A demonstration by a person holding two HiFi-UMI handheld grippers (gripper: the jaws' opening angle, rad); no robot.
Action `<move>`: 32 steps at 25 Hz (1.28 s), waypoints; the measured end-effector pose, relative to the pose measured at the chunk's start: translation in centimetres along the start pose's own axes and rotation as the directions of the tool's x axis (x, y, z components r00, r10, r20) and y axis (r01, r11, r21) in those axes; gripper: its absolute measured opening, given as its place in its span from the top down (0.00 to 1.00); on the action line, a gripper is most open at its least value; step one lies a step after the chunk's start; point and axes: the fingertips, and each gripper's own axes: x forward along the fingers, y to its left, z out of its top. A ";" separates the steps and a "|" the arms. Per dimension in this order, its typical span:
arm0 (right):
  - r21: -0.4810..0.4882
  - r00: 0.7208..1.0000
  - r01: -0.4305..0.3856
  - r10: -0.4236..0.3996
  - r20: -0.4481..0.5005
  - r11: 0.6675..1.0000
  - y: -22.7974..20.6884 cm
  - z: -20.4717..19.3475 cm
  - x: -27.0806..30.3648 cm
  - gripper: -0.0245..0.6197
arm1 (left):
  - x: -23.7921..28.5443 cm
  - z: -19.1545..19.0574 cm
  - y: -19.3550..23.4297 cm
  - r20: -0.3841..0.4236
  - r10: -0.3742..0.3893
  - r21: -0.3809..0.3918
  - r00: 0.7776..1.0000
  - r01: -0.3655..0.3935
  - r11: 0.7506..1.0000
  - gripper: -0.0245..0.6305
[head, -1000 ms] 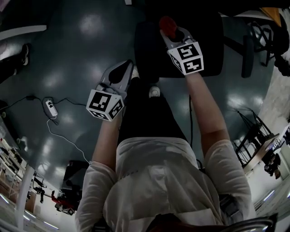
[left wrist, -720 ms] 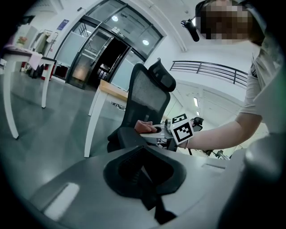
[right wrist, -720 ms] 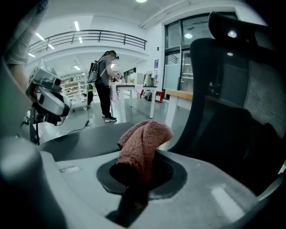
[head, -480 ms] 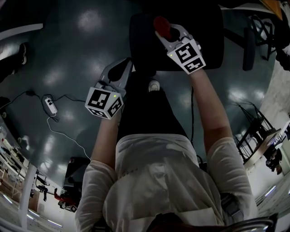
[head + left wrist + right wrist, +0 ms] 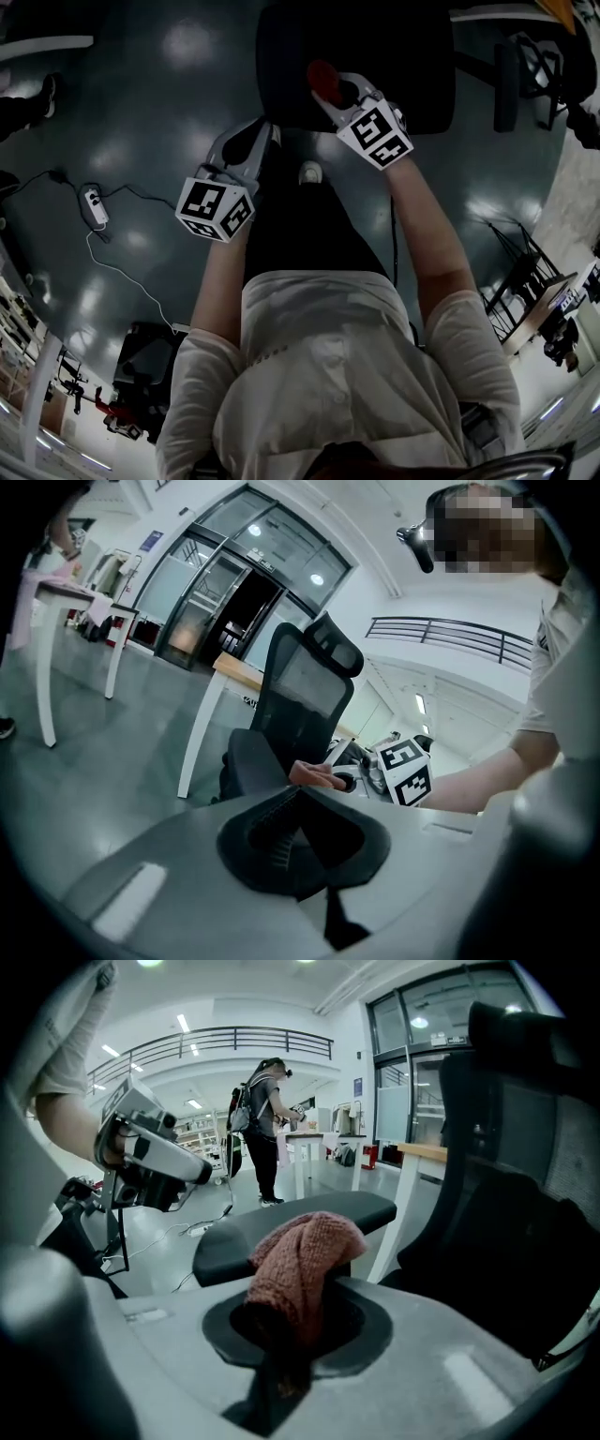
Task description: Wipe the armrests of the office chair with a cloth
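The right gripper point(image 5: 286, 1335) is clamped on a bunched red cloth point(image 5: 305, 1251), which it holds at the black armrest point(image 5: 375, 1208) of the office chair point(image 5: 394, 56); whether cloth and armrest touch cannot be told. The left gripper point(image 5: 305, 832) hangs near the chair's front edge, well apart from the cloth; its jaws are closed together on nothing.
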 end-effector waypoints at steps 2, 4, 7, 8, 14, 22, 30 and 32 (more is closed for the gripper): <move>-0.008 1.000 -0.013 0.013 -0.013 1.000 1.4 -0.5 -0.7 0.88 | -0.5 -0.6 -0.9 0.007 0.007 -0.005 1.000 -0.007 1.000 0.94; 0.007 0.999 -0.026 0.026 -0.019 1.000 3.0 -1.0 -1.2 0.88 | -1.0 -0.9 -1.6 0.015 0.013 -0.004 1.000 -0.013 1.000 0.94; 0.045 0.999 -0.039 0.040 -0.019 0.998 5.1 -2.0 -1.9 0.88 | -1.9 -1.3 -2.4 0.039 0.030 -0.008 0.999 -0.029 1.000 0.94; 0.061 0.999 -0.041 0.042 -0.018 0.997 5.8 -2.4 -2.0 0.88 | -2.2 -1.5 -2.5 0.048 0.038 -0.012 0.998 -0.038 0.999 0.94; 0.216 0.999 0.021 -0.014 -0.031 0.976 8.3 -3.9 -2.0 0.88 | -4.8 -2.9 -3.1 0.080 0.083 -0.036 0.993 -0.080 0.996 0.94; 0.513 0.991 0.132 -0.116 -0.063 0.848 9.7 -1.8 0.4 0.88 | -8.5 -3.8 -1.3 0.116 0.166 -0.073 0.979 -0.158 0.985 0.94; 0.610 0.995 0.097 -0.097 -0.033 0.787 10.7 -0.5 2.5 0.88 | -10.0 -3.5 0.4 0.139 0.213 -0.150 0.967 -0.192 0.970 0.94; 0.624 0.999 0.043 -0.052 -0.004 0.780 11.3 0.7 3.4 0.88 | -10.0 -2.9 0.9 0.143 0.220 -0.150 0.965 -0.198 0.969 0.94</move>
